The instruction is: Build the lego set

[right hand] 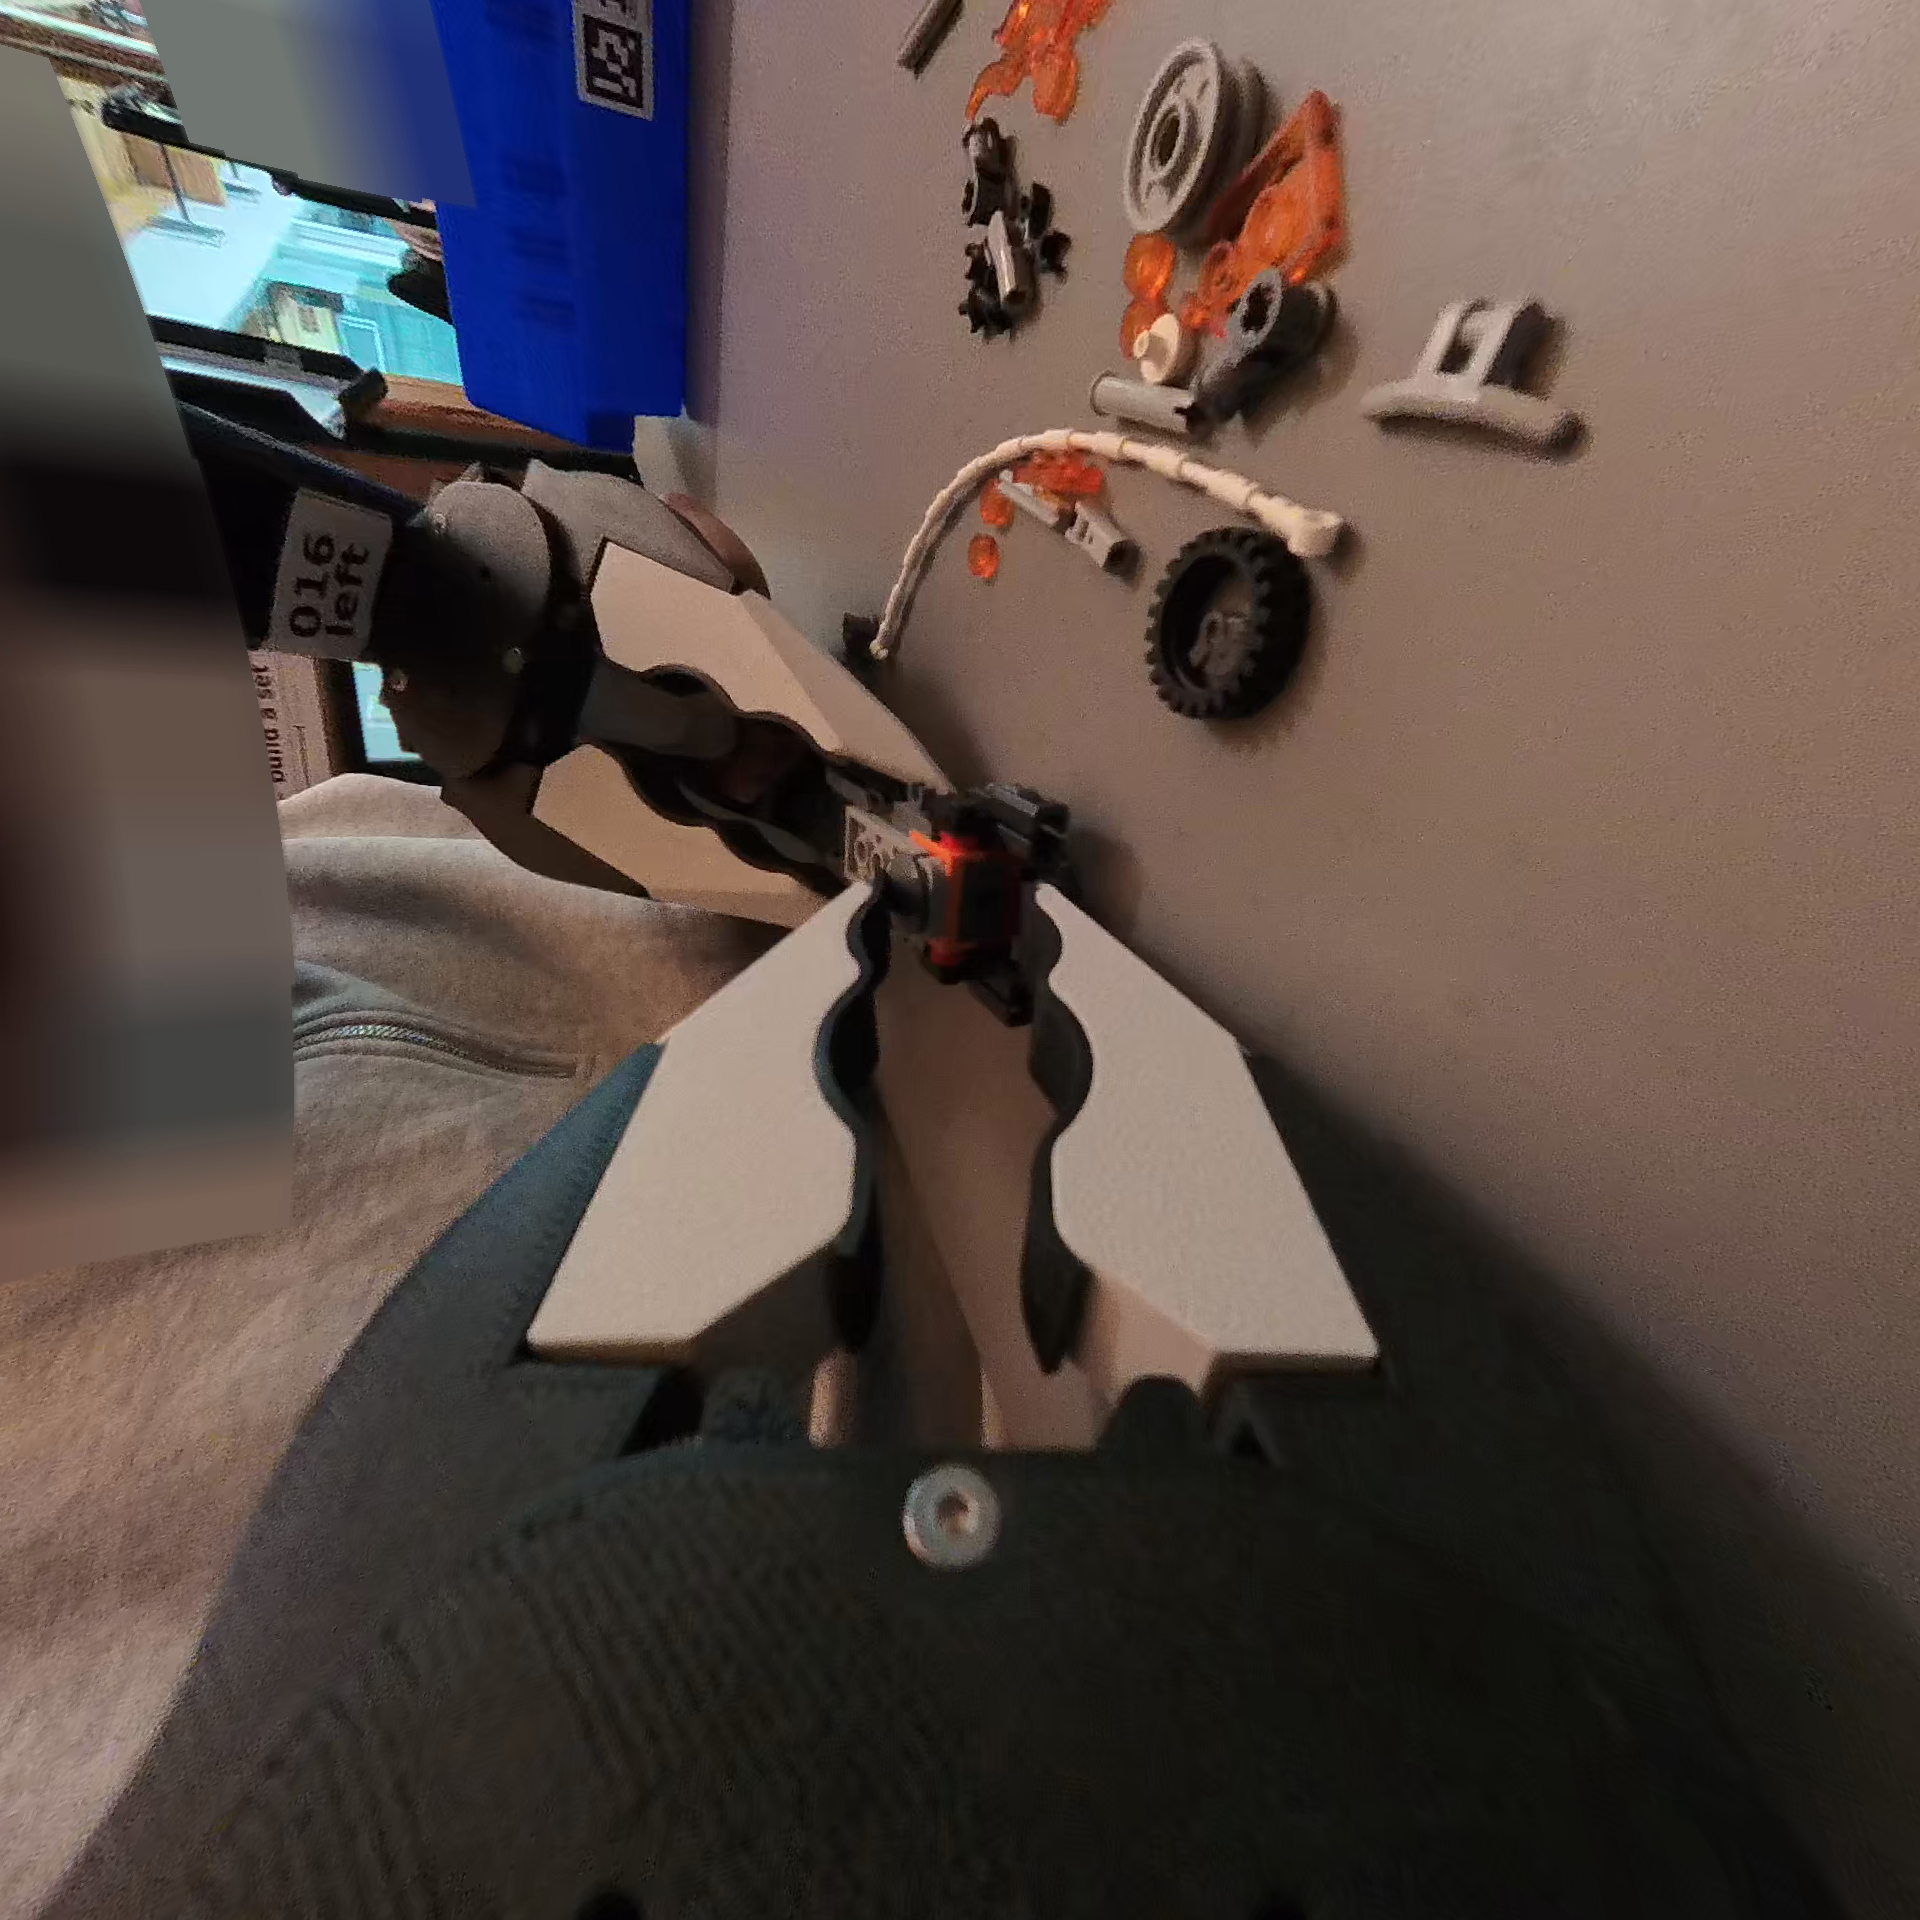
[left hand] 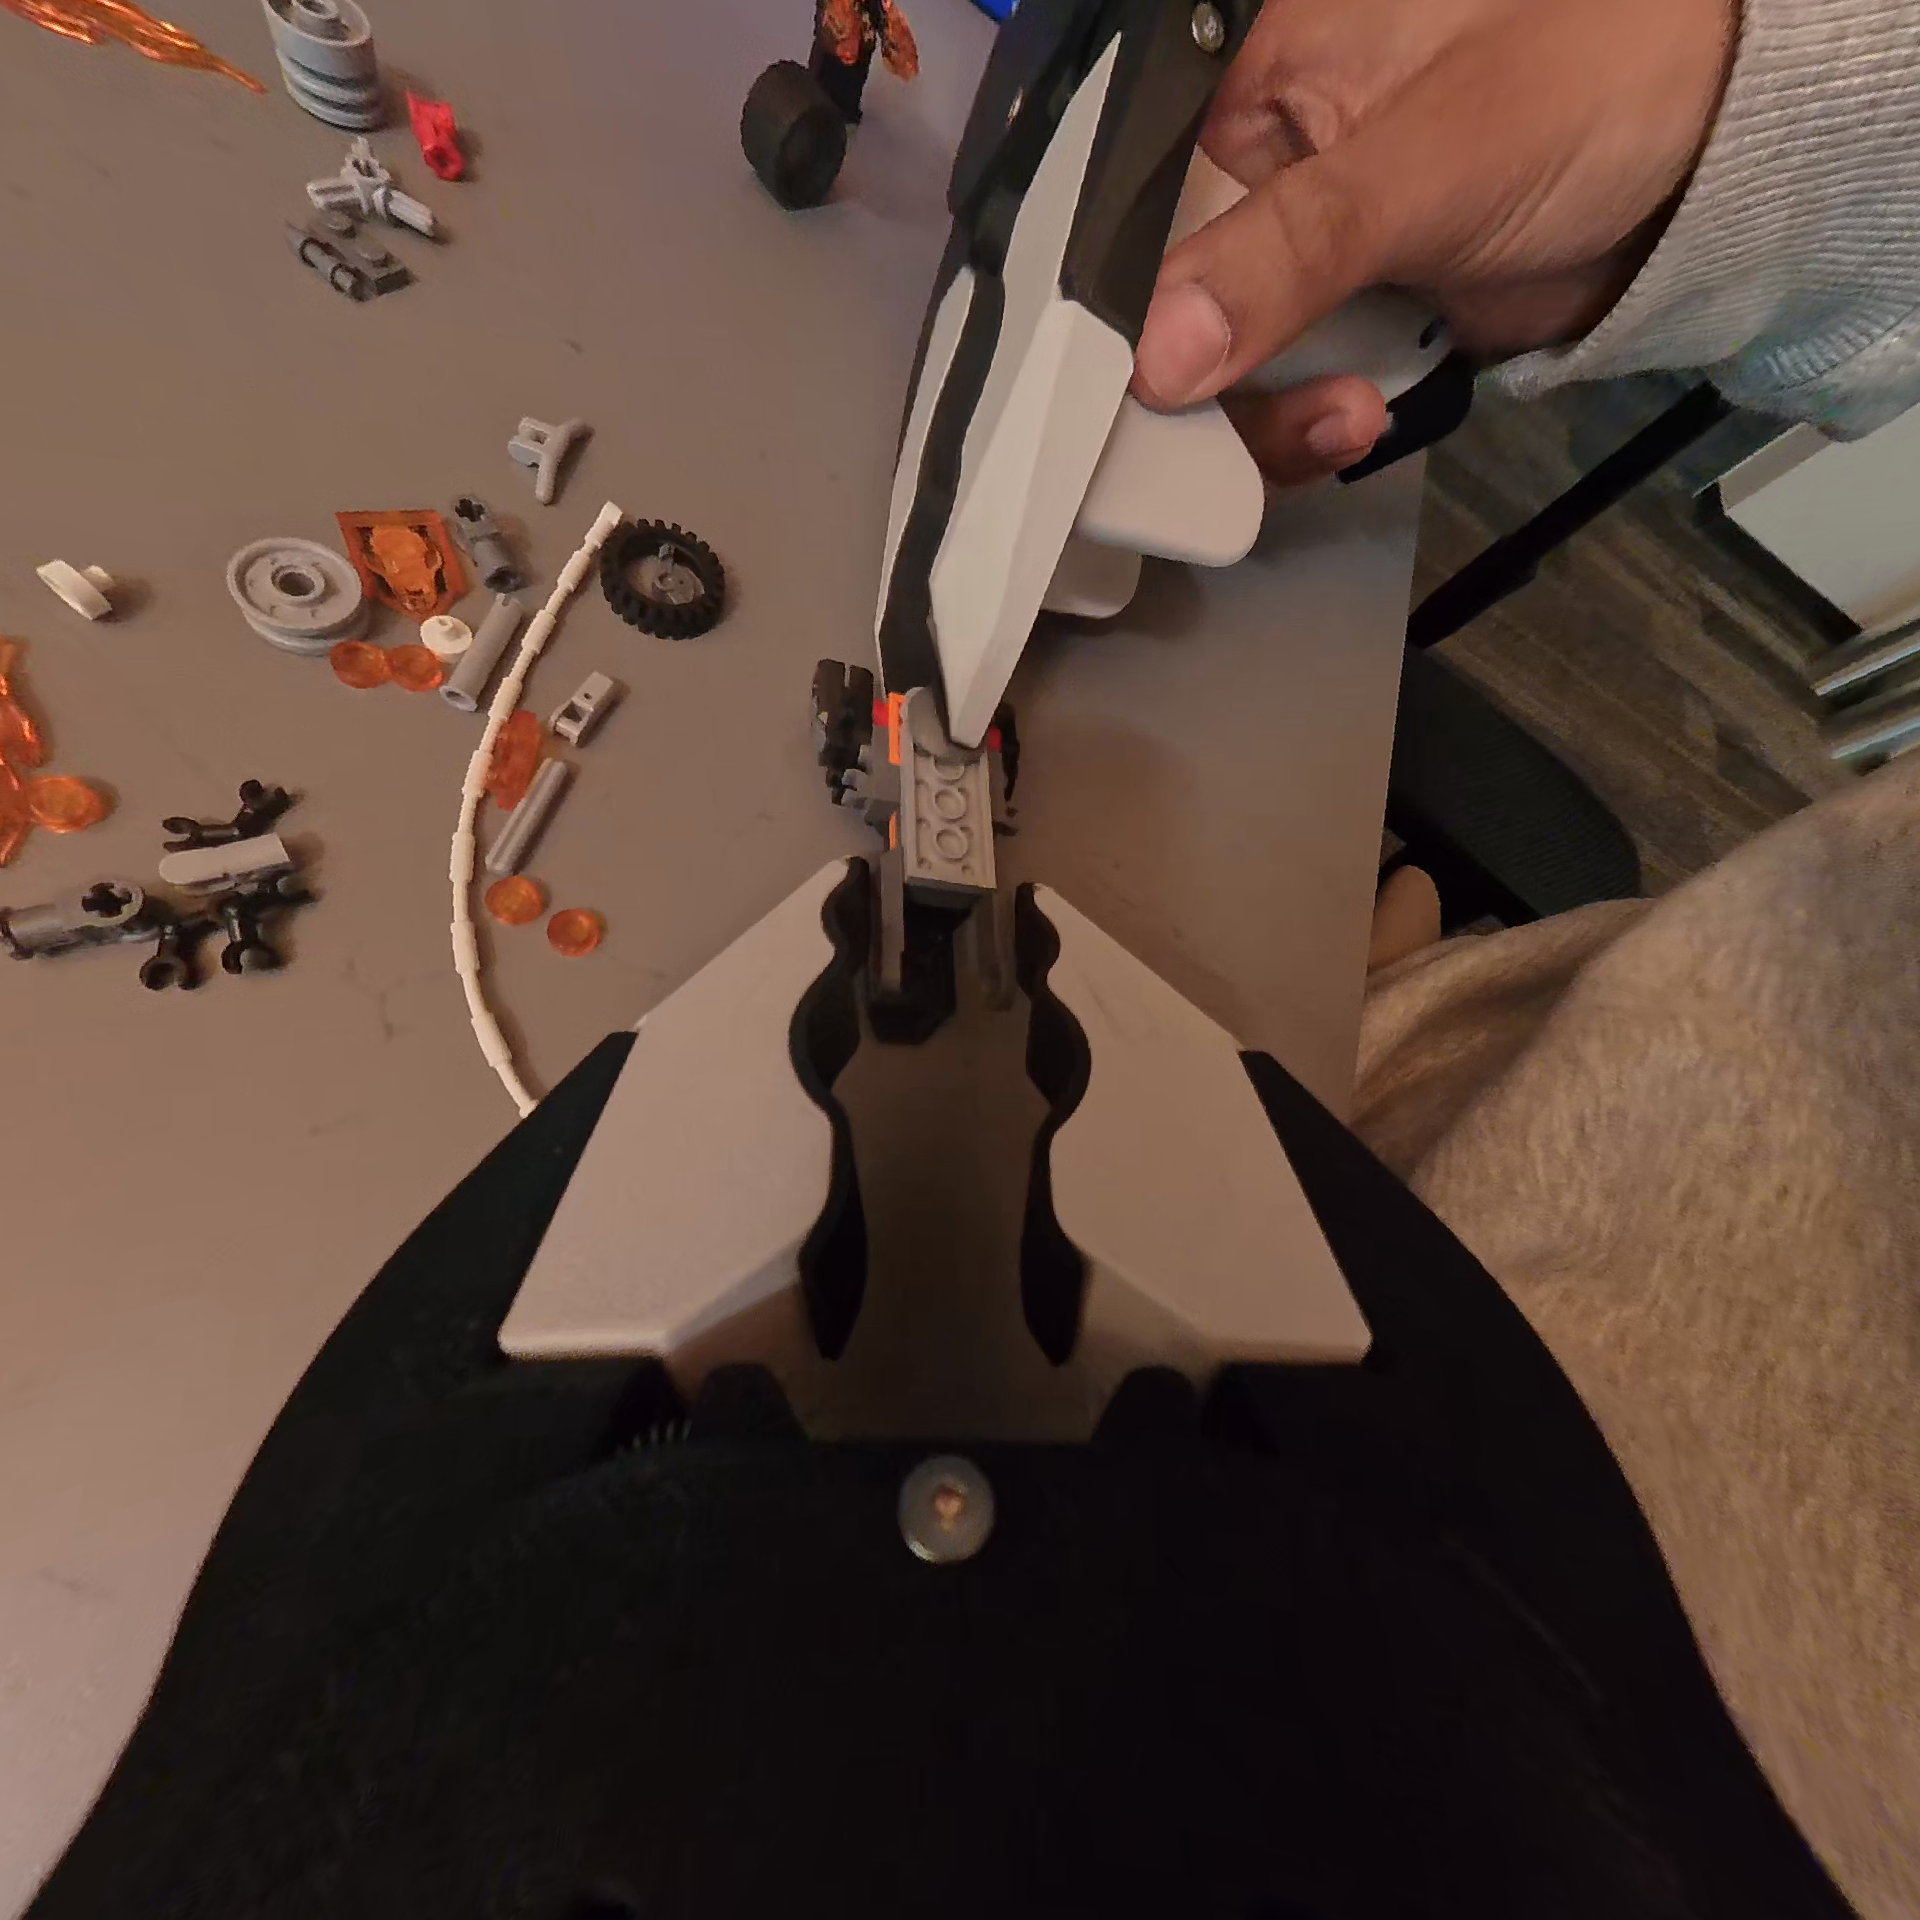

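A small lego assembly (left hand: 948, 821) of grey studded plate, dark beams and orange and black parts hangs just above the grey table (left hand: 208, 1247) near its right edge. My left gripper (left hand: 940, 894) is shut on its near end. My right gripper (left hand: 951, 727) comes down from above, and its tips close on the far end of the assembly. In the right wrist view the assembly (right hand: 966, 883) sits between my right gripper's (right hand: 956, 904) fingers. There the left gripper (right hand: 862, 821) reaches in from the left and holds it.
Loose parts lie left of the assembly: a black toothed tyre (left hand: 662, 578), a white bony chain (left hand: 488, 831), a grey wheel hub (left hand: 296, 592), orange clear discs (left hand: 384, 665), black clips (left hand: 223, 914). A black wheel (left hand: 795, 135) stands far back. A blue box (right hand: 566, 208) stands beyond. Both grippers' tips are close together, under 4 cm apart.
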Tool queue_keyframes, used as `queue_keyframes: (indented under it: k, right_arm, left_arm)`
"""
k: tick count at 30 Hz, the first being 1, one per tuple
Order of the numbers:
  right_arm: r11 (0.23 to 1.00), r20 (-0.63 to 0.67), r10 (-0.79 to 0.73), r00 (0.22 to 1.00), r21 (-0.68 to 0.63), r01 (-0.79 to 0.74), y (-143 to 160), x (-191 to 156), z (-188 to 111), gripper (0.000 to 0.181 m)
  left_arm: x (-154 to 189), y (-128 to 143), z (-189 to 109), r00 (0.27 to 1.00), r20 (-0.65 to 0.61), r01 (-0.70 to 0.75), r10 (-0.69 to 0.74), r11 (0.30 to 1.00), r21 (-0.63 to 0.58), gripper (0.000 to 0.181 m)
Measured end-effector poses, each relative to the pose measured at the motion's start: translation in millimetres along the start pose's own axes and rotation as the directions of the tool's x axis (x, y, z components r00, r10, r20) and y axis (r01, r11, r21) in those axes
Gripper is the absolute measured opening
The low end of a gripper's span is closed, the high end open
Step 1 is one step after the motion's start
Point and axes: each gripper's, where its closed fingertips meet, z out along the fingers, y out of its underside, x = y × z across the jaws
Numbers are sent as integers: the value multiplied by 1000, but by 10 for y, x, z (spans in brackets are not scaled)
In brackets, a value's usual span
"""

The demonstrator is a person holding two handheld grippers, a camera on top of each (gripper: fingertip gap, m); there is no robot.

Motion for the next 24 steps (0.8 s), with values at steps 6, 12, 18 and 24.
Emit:
queue_keyframes:
  k: [6, 12, 18, 24]
  right_arm:
    - [1000, -34, -1, 999, -18, 0, 11, -5, 6, 23]
    - [1000, -19, -9, 1000, 9, 9, -4, -6, 5, 22]
    - [998, 70, -35, 997, 53, 32, -38, -90, -75, 28]
    - [874, -29, -423, 906, 252, 416, -168, -306, -302, 14]
  left_arm:
    - [-3, 2, 4, 1000, 5, -3, 3, 1000, -3, 26]
    - [-3, 1, 4, 1000, -2, 4, -4, 1000, -1, 26]
    - [-17, -6, -4, 1000, 9, 7, -7, 1000, 5, 25]
    - [-13, -20, -15, 1000, 6, 7, -7, 1000, 17, 25]
